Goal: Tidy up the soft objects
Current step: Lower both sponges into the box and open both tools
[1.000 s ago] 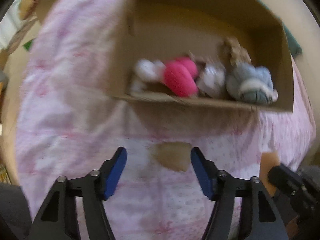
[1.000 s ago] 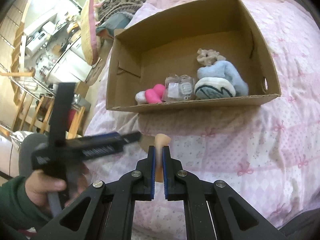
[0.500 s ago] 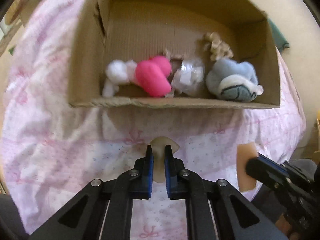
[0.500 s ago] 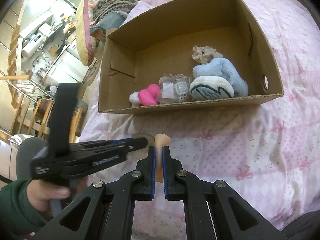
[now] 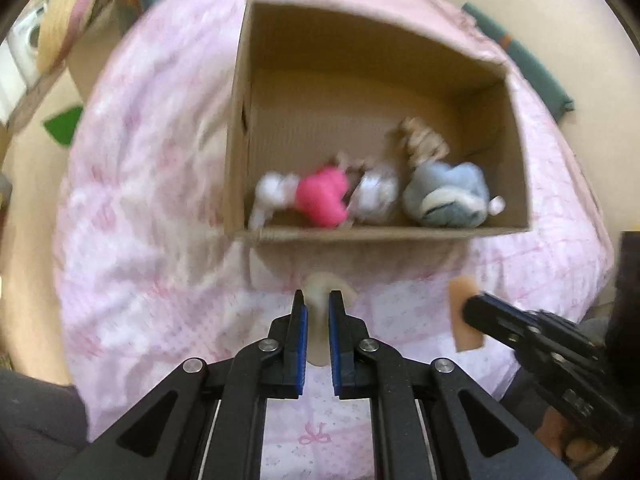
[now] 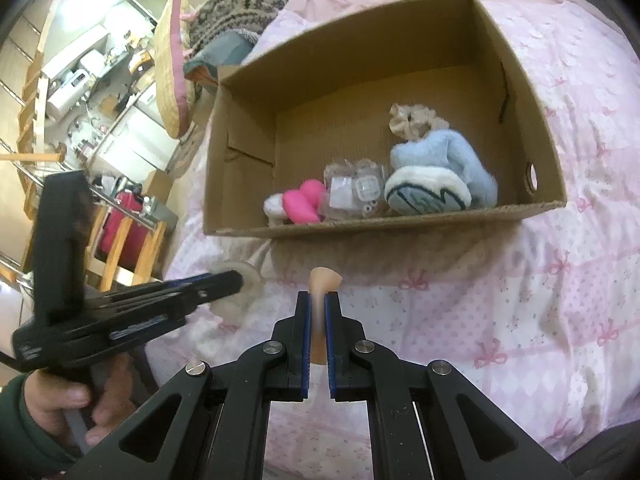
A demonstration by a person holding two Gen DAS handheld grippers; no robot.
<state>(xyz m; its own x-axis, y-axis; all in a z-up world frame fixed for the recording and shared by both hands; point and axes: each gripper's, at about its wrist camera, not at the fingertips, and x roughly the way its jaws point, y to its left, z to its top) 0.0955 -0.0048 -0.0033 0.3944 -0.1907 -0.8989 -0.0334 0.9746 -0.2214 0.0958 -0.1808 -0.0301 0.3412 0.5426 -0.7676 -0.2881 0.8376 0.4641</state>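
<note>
An open cardboard box lies on a pink bedspread. In it are a pink and white plush, a clear plastic packet, a blue and white plush and a beige scrunchie. My left gripper is shut on a cream round pad in front of the box. My right gripper is shut on a peach sponge pad, held to the right of the left one.
The pink bedspread spreads around the box. A striped pillow and a cushion lie at the far left of the bed. Beyond the bed's left edge stand a wooden rack and shelves.
My left gripper was open over the cream pad one second ago; it has shut on it and lifted it. The left view has swung. The right gripper still holds the peach pad.
</note>
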